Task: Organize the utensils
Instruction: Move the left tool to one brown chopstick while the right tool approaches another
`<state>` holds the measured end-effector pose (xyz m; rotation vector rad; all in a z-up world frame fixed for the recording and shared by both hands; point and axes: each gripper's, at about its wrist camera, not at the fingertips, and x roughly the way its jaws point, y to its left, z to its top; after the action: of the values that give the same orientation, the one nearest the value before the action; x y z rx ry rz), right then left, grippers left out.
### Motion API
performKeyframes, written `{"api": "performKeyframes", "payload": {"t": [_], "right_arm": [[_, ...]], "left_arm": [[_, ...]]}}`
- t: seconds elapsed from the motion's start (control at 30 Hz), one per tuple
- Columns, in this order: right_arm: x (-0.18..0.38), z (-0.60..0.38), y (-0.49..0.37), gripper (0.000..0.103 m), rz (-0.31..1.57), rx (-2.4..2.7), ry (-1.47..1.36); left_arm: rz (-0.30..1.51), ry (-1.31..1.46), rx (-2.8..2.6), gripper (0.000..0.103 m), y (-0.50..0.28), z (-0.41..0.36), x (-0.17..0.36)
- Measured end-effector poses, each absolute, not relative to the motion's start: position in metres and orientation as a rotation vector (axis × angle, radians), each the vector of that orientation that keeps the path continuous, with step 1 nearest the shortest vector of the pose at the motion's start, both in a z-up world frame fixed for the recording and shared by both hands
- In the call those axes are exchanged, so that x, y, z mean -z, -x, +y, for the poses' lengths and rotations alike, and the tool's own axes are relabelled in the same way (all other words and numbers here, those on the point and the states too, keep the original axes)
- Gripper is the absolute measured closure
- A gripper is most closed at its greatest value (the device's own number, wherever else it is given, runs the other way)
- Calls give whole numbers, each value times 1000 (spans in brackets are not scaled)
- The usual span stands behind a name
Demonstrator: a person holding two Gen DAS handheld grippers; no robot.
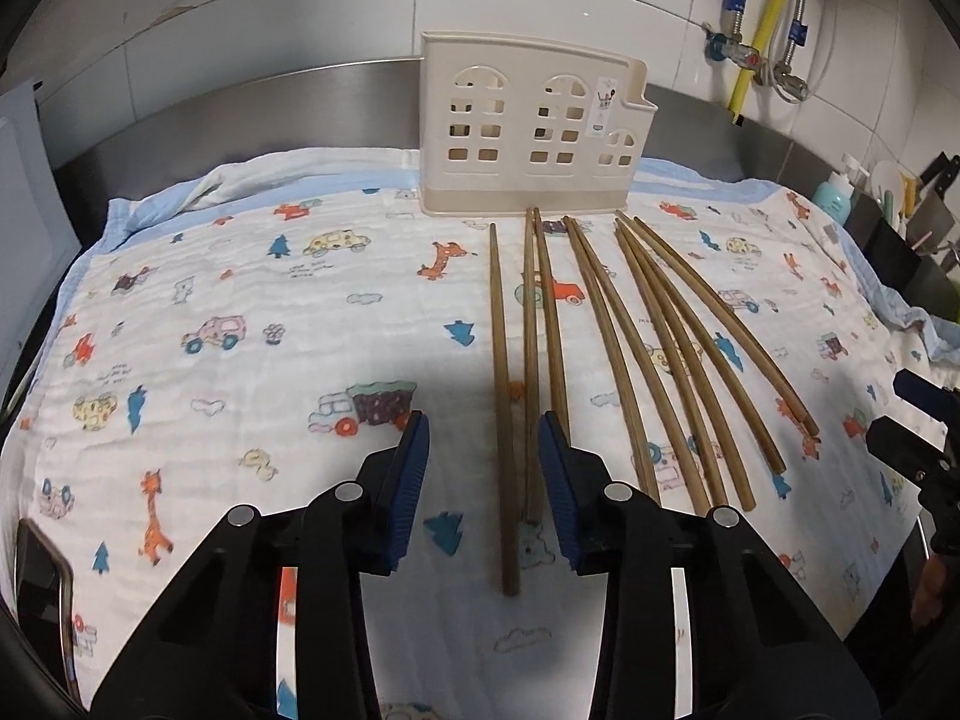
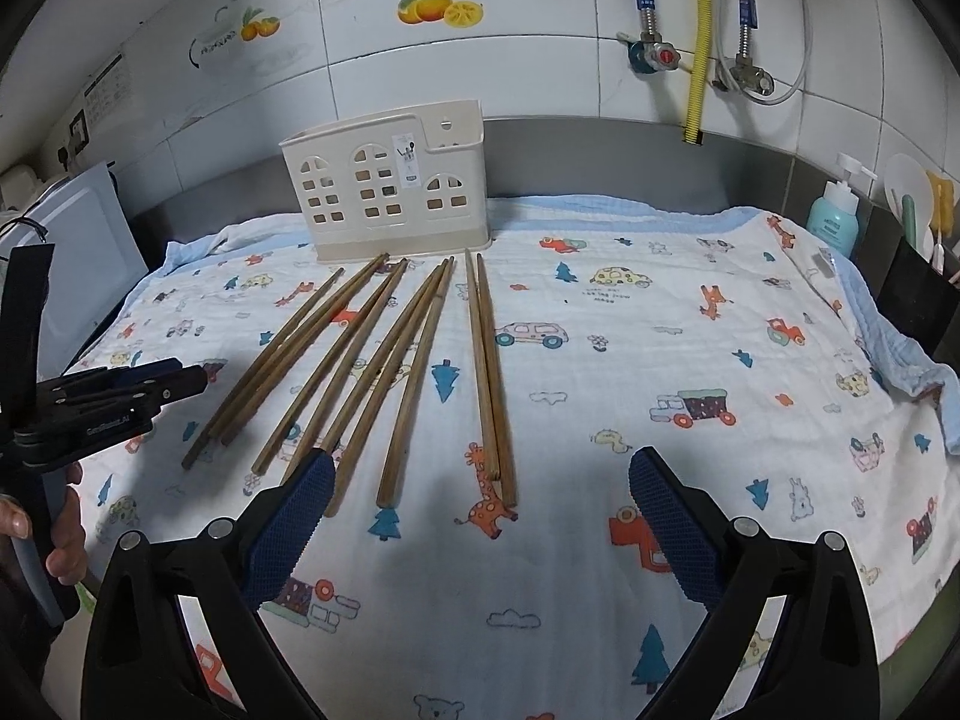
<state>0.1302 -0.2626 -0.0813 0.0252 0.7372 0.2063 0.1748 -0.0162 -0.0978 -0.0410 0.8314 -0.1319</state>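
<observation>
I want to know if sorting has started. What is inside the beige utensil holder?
Through the window cutouts of the utensil holder only dark gaps show, and nothing sticks out above its rim. All chopsticks lie on the printed cloth. The solid walls hide its floor.

The cloth is white with a pale blue border, printed all over with orange giraffes, blue trees, red and yellow cars — a nursery pattern. The chopsticks at mid-frame are plain brown wood. The holder above them is cream, pierced with window shapes. The gripper fingers at the bottom are black with textured blue pads. On the white wall tiles, a yellow hose and orange fruit stickers.
</observation>
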Motion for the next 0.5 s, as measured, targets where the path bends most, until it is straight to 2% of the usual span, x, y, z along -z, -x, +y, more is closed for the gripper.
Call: {"api": "performKeyframes", "payload": {"t": [0.17, 0.23, 0.33, 0.5], "right_arm": [[83, -263, -136, 9, 743, -203, -26], [84, -264, -139, 10, 747, -202, -26], [87, -265, -144, 20, 761, -211, -33], [90, -265, -148, 22, 768, -209, -28]], "left_arm": [[850, 44, 147, 74, -188, -19, 104], [861, 42, 155, 79, -193, -20, 107], [866, 35, 159, 84, -196, -21, 110], [875, 37, 168, 90, -202, -23, 114]]}}
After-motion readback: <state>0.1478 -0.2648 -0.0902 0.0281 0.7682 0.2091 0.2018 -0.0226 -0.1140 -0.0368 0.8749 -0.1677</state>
